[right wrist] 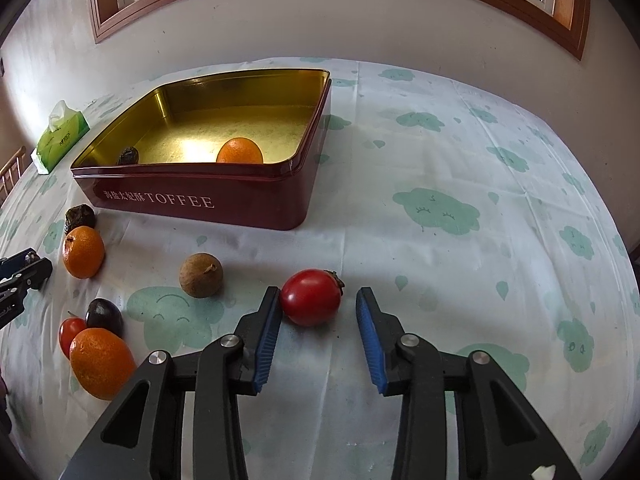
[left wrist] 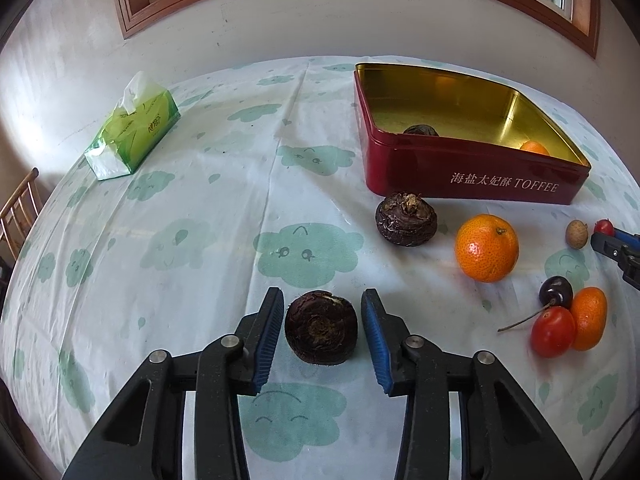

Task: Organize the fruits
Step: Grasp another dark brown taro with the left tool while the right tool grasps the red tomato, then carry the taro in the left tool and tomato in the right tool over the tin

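fruits lie on the table (left wrist: 160,240) in front of a red toffee tin (left wrist: 460,176). the tin sits in the upper right of the left view, with a dark fruit and a small orange already inside.

low in the middle of the left view, a dark brown fruit (left wrist: 320,332) sits between the fingers of the left hand-held gripper (left wrist: 322,336). its fingers are wide open and hold nothing.

low in the right view, the right hand-held gripper (right wrist: 316,332) is open too, with a red tomato (right wrist: 311,297) touching its left finger.

this looks like the grabbing step. next, each should squeeze softly, lift, and go to the tin.
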Motion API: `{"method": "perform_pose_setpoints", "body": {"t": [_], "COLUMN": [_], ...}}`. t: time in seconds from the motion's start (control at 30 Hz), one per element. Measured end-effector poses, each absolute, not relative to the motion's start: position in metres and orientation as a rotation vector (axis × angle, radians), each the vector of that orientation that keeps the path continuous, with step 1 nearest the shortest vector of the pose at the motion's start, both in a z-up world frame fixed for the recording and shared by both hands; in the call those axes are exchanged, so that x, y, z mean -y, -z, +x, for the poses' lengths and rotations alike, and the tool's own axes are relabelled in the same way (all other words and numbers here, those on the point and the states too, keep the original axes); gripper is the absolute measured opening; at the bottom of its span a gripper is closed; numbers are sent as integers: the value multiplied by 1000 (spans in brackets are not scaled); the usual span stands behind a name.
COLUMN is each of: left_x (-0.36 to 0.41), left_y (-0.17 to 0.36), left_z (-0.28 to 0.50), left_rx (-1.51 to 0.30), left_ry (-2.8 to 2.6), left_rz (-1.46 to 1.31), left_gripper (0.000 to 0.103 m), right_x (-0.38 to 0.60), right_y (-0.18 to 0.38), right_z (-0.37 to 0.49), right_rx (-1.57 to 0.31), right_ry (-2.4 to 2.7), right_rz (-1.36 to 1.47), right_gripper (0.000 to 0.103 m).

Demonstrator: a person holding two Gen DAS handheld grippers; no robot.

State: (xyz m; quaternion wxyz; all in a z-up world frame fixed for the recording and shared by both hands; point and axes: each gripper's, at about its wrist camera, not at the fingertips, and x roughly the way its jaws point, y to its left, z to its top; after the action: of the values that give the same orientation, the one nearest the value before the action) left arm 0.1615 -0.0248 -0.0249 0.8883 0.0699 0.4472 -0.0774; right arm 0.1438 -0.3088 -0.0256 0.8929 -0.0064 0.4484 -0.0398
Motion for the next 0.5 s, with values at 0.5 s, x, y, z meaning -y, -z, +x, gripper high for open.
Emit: {"method": "perform_pose_setpoints", "body": {"t": [0.5], "left_x": [22], "left_y": [21], "left_z": [158], "left_rx": [-927], "left_ry": [187], "left_rz": [144], "left_gripper": [34], "right_x": [310], "right_y": [23], "right_z": [141], "right_rx": [-933], "right_ry": [79], "right_rz": [-3], "right_gripper": [27]}}
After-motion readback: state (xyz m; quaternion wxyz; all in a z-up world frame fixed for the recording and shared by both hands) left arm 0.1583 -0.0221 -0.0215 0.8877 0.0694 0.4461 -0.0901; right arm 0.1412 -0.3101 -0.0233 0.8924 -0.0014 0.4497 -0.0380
